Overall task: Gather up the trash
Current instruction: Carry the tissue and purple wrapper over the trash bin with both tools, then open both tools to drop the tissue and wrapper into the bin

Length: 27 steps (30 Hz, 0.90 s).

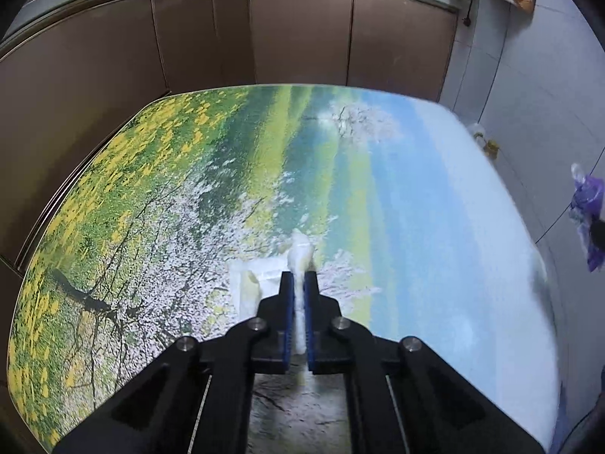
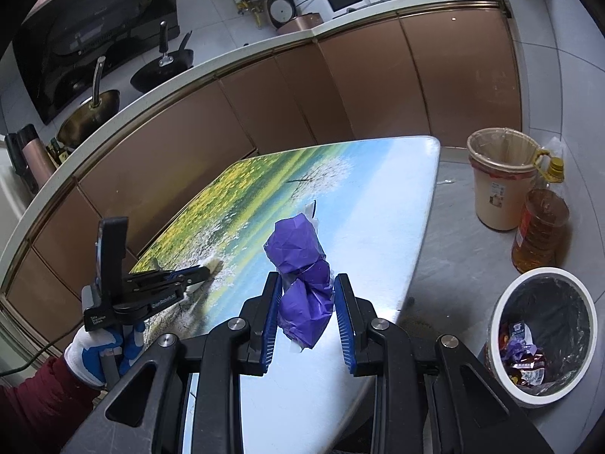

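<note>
My left gripper (image 1: 298, 278) is shut on a crumpled white tissue (image 1: 300, 255) and holds it low over the landscape-printed table (image 1: 435, 208); more of the tissue (image 1: 249, 287) hangs to the left of the fingers. It also shows in the right wrist view (image 2: 206, 270), with the tissue (image 2: 211, 263) at its tip. My right gripper (image 2: 308, 283) is shut on a crumpled purple wrapper (image 2: 302, 283) above the table (image 2: 378, 227). The wrapper also shows in the left wrist view (image 1: 588, 204) at the far right. A white trash bin (image 2: 544, 336) with a black liner and wrappers inside stands on the floor to the right.
A beige bin (image 2: 499, 178) and a bottle of oil (image 2: 540, 227) stand on the floor beyond the trash bin. Brown cabinets (image 2: 340, 87) run behind the table. Pans (image 2: 162, 64) sit on the counter.
</note>
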Available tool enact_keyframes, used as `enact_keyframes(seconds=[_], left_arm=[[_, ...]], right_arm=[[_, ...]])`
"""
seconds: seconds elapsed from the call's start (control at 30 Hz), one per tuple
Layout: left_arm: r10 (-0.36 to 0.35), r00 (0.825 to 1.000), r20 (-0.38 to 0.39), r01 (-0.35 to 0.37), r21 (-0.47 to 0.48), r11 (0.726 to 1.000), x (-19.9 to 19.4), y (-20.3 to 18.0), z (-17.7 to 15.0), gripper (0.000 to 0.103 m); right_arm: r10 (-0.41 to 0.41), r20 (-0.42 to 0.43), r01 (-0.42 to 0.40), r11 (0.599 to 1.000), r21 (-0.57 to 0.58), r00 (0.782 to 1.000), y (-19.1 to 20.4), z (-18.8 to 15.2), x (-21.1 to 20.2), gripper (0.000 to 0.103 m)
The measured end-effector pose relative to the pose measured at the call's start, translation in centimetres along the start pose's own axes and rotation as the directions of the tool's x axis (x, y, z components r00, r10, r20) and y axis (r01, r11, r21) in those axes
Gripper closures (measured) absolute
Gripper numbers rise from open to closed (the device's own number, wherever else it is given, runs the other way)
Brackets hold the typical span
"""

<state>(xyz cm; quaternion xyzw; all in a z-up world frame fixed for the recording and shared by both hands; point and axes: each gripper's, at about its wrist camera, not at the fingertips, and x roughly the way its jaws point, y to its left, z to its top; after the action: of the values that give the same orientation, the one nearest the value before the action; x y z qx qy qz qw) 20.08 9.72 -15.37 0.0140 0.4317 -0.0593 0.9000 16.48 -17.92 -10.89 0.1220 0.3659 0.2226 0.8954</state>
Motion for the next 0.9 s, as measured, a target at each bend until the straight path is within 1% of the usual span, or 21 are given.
enact_keyframes(seconds=[0.07, 0.2, 0.33, 0.43, 0.47, 0.53, 0.57, 0.6, 0.63, 0.73, 0.8, 0.83, 0.9], left_arm=[[-0.036, 0.999, 0.016, 0.036, -0.011, 0.999, -1.0, -0.6, 0.4, 0.099], [-0.118, 0.992, 0.041, 0.117, 0.022, 0.993, -2.6, -3.7, 1.4, 0.099], [-0.218, 0.974, 0.054, 0.213, 0.087, 0.973, -3.7, -8.4, 2.4, 0.099], [-0.307, 0.951, 0.045, 0.298, 0.146, 0.943, -3.9, -12.9, 3.2, 0.099], [-0.339, 0.940, 0.035, 0.329, 0.163, 0.930, -3.6, -14.4, 3.7, 0.099], [-0.393, 0.919, 0.012, 0.383, 0.195, 0.903, -3.1, -17.9, 4.3, 0.099], [-0.410, 0.912, 0.002, 0.401, 0.208, 0.892, -2.9, -19.4, 4.4, 0.099], [-0.431, 0.902, -0.013, 0.422, 0.224, 0.878, -2.4, -21.2, 4.7, 0.099], [-0.443, 0.896, -0.025, 0.436, 0.235, 0.869, -2.0, -22.5, 4.9, 0.098], [-0.484, 0.872, -0.069, 0.484, 0.270, 0.833, -0.4, -27.1, 5.5, 0.098], [-0.510, 0.854, -0.100, 0.516, 0.278, 0.810, 0.9, -30.0, 6.0, 0.098], [-0.514, 0.851, -0.108, 0.522, 0.279, 0.806, 1.3, -31.2, 6.2, 0.098], [-0.531, 0.836, -0.140, 0.549, 0.260, 0.795, 3.2, -33.4, 6.8, 0.098]], right_arm=[[-0.014, 0.017, 0.013, 1.000, 0.015, 1.000, -0.9, -0.1, -0.8, 0.075], [-0.057, 0.047, 0.055, 0.997, 0.055, 0.997, -2.9, -0.3, -2.4, 0.075], [-0.141, 0.070, 0.132, 0.983, 0.124, 0.987, -6.4, -1.0, -4.2, 0.075], [-0.219, 0.074, 0.205, 0.965, 0.162, 0.973, -8.7, -1.7, -5.4, 0.075], [-0.256, 0.072, 0.240, 0.954, 0.180, 0.964, -9.8, -2.0, -5.9, 0.075], [-0.295, 0.066, 0.277, 0.938, 0.207, 0.953, -11.3, -2.5, -6.4, 0.075], [-0.329, 0.060, 0.309, 0.924, 0.226, 0.942, -12.4, -2.8, -6.8, 0.075], [-0.346, 0.057, 0.324, 0.917, 0.233, 0.937, -12.9, -2.9, -6.9, 0.075], [-0.373, 0.049, 0.351, 0.904, 0.245, 0.926, -13.9, -3.1, -7.1, 0.075], [-0.416, 0.034, 0.393, 0.880, 0.266, 0.909, -15.9, -3.5, -7.5, 0.075], [-0.450, 0.020, 0.427, 0.860, 0.279, 0.893, -17.4, -3.7, -7.5, 0.075], [-0.471, 0.012, 0.448, 0.848, 0.283, 0.882, -18.2, -3.8, -7.5, 0.075], [-0.491, 0.000, 0.471, 0.834, 0.289, 0.871, -19.2, -3.9, -7.5, 0.074]])
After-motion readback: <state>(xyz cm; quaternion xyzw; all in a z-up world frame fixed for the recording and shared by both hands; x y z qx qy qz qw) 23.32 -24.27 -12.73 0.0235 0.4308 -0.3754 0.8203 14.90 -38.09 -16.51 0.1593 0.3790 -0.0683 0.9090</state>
